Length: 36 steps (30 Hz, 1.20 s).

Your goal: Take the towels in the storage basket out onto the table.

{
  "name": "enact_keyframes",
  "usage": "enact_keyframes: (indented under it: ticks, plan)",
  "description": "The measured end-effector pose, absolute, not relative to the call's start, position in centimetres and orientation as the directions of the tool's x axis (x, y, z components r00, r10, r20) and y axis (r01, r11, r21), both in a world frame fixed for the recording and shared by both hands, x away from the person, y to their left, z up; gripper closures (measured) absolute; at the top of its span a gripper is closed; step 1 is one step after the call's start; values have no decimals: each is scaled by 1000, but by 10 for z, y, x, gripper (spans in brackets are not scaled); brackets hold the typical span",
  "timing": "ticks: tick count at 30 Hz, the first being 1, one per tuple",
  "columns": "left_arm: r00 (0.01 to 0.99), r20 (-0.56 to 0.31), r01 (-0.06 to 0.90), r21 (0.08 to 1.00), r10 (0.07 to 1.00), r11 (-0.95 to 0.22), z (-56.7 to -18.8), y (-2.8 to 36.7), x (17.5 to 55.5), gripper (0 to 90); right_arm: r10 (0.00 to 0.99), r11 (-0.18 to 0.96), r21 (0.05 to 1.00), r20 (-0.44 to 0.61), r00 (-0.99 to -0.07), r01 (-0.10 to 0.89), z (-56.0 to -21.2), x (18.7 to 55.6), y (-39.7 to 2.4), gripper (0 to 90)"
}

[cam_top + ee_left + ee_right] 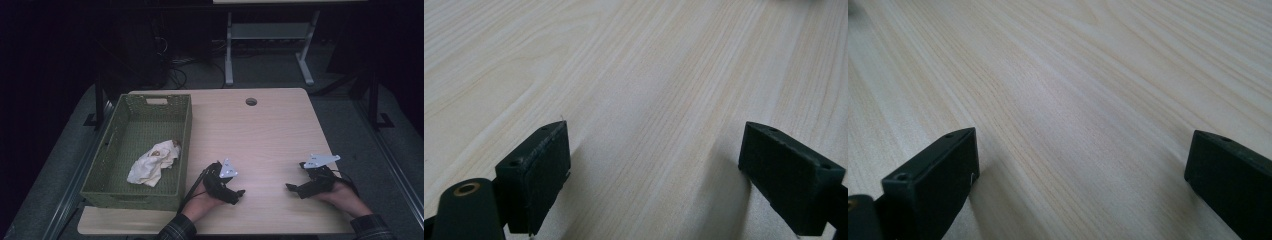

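Cloth [152, 163] lies crumpled inside the green basket [185, 131] at the table's [270, 130] left, well apart from both grippers. Left gripper [239, 194] and right gripper [291, 188] rest near the front edge, jaws wide, holding nothing. A reach could snag the wicker rim — or pinch only a loose fold that slips free.

**What stays out of sight**

In the high view the near wall of the basket [131, 199] hides the strip of basket floor behind it. The cloth [153, 162] inside the basket is too small and dim to make out its print. Beyond the basket, the room's far side sinks into darkness. Below the basket, both sleeves are cut off by the bottom edge.
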<state>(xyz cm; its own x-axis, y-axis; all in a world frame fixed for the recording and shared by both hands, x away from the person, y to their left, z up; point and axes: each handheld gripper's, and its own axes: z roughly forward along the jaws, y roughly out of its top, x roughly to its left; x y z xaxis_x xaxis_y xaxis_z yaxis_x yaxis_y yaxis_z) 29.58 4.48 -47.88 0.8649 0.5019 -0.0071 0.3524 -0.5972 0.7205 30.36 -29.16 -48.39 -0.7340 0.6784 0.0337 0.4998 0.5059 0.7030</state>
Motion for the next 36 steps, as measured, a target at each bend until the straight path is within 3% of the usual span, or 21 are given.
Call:
enact_keyframes:
  ticks: [36]
  plan:
    - [841, 0, 393, 687, 541, -611, -464, 49, 296, 131, 679, 505, 704, 34, -733, 500, -484, 304, -292, 4]
